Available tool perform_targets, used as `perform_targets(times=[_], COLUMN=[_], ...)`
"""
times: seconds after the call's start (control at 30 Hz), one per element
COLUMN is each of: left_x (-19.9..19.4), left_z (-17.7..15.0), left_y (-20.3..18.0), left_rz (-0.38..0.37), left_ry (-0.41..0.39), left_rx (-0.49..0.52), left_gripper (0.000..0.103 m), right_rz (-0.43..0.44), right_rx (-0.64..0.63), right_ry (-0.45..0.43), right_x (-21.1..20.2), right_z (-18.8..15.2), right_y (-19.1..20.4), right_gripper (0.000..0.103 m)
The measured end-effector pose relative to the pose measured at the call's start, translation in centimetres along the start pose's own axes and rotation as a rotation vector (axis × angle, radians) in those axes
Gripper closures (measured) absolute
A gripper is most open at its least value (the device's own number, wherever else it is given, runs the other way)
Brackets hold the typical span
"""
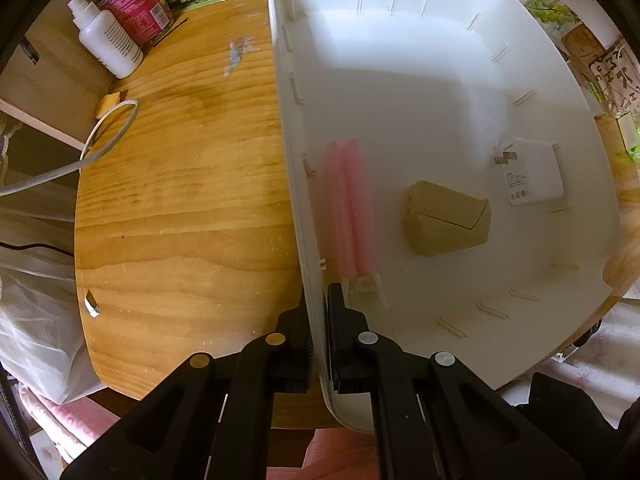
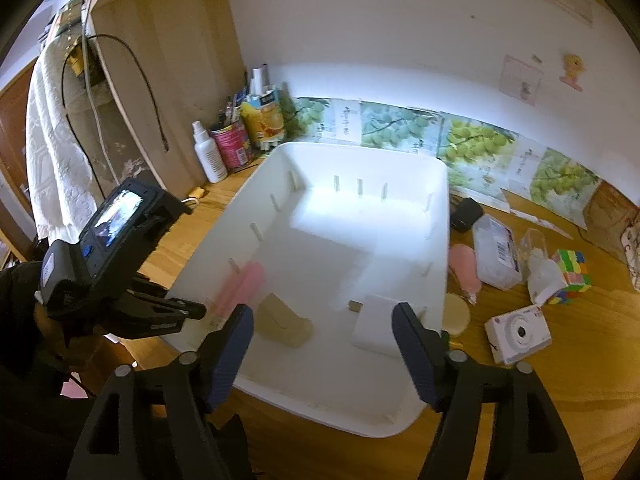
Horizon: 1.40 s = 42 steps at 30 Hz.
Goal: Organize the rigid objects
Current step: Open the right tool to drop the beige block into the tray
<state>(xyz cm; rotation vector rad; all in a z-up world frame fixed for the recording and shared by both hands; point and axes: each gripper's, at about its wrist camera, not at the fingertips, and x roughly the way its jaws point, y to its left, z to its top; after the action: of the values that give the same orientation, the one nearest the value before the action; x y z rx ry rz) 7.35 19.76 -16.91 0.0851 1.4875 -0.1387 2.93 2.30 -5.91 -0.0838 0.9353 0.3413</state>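
A white plastic bin (image 1: 292, 128) (image 2: 360, 156) sits on the wooden table. Inside lie a tan cardboard box (image 1: 446, 218) (image 2: 286, 322), a white charger plug (image 1: 528, 170) (image 2: 378, 322) and a blurred pink object (image 1: 348, 204) (image 2: 244, 284) by the left wall. My left gripper (image 1: 318, 316) (image 2: 192, 308) is shut on the bin's left wall. My right gripper (image 2: 324, 332) is open and empty above the bin's near end.
Right of the bin lie a white toy camera (image 2: 518, 334), a colour cube (image 2: 572, 276), a clear box (image 2: 496, 256), a pink item (image 2: 464, 268) and a round disc (image 2: 456, 314). A white spray bottle (image 1: 106, 38) (image 2: 208, 154), a red can (image 1: 138, 10) and a white cable (image 1: 80, 152) stand left.
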Motion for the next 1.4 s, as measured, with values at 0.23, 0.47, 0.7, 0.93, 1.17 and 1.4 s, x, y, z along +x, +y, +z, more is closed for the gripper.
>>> perform_targets(times=[0.23, 0.47, 0.7, 0.93, 1.17, 1.4], left_x=[0.2, 0.0, 0.1, 0.1, 0.3, 0.4], left_z=[0.0, 0.3, 0.6, 0.8, 0.9, 1.0], left_y=[0.0, -0.4, -0.3, 0.0, 0.1, -0.4], left_rz=[0.014, 0.033, 0.041, 0.061, 0.091, 0.114], left_ry=[0.012, 0.030, 0.048, 0.059, 0.067, 0.074], left_rx=[-0.020, -0.061, -0.113, -0.162, -0.196, -0.233], left_gripper=[0.097, 0.097, 0.097, 0.094, 0.091, 0.090], right_rz=[-0.025, -0.051, -0.089, -0.112, -0.129, -0.134], right_rx=[0.042, 0.083, 0.134, 0.156, 0.159, 0.149], right_ry=[-0.008, -0.013, -0.007, 0.014, 0.023, 0.025], right_x=[-0.5, -1.1, -1.3, -0.7, 0.5, 2.0], right_z=[-0.6, -1.0, -1.5, -2.1, -3.3, -4.6], right_y=[-2.5, -6.2, -10.6, -14.1, -17.2, -19.3], right_gripper=[0.027, 0.023, 0.023, 0.023, 0.023, 0.023])
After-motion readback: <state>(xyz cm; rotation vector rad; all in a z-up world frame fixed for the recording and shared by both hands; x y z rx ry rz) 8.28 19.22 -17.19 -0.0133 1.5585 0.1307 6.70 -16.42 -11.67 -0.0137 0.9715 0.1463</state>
